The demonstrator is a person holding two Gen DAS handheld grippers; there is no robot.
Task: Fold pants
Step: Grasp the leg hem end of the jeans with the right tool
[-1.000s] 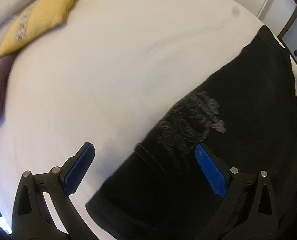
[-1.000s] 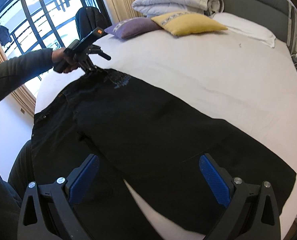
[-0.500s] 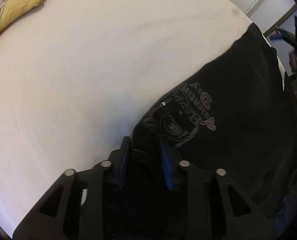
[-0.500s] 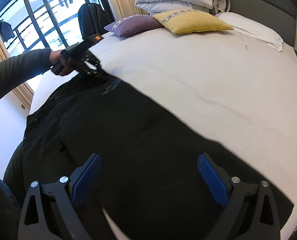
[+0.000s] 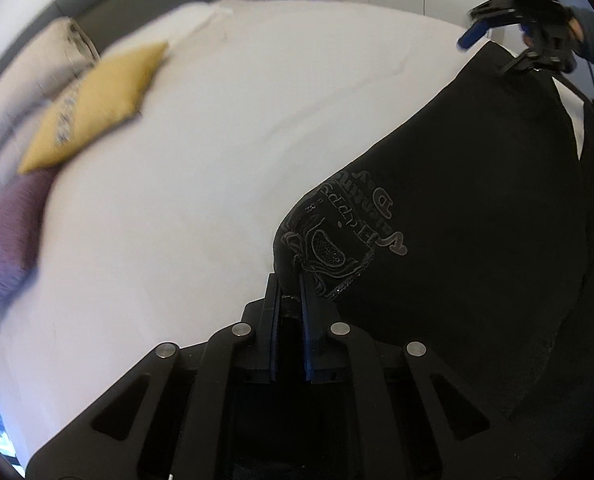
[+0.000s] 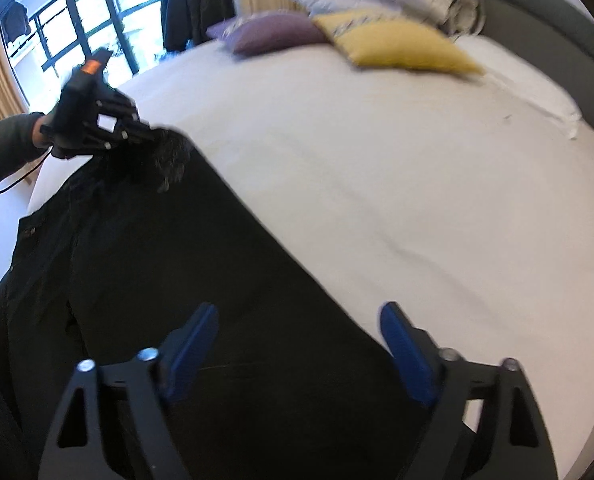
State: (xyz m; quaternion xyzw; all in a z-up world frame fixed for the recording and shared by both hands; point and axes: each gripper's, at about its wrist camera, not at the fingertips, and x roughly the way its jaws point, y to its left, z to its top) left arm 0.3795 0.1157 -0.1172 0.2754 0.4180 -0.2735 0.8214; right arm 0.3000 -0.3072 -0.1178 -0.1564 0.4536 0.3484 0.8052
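We are working on the wide white bed (image 6: 377, 184), where the black printed denim pants (image 6: 201, 280) are lying lower left. Our left gripper (image 5: 288, 296) is pinching the waistband corner for lifting; our right gripper (image 6: 297, 344) is hovering, fingers spread, over the leg.

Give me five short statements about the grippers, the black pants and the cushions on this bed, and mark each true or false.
1. The left gripper is shut on the black pants. True.
2. The right gripper is clamped on a pant leg. False: its jaws stand wide open above the fabric.
3. A yellow cushion lies beside a purple cushion. True.
4. The pants are already folded into a neat stack. False: they lie spread along the bed.
5. The sheet is dark grey. False: it is white.
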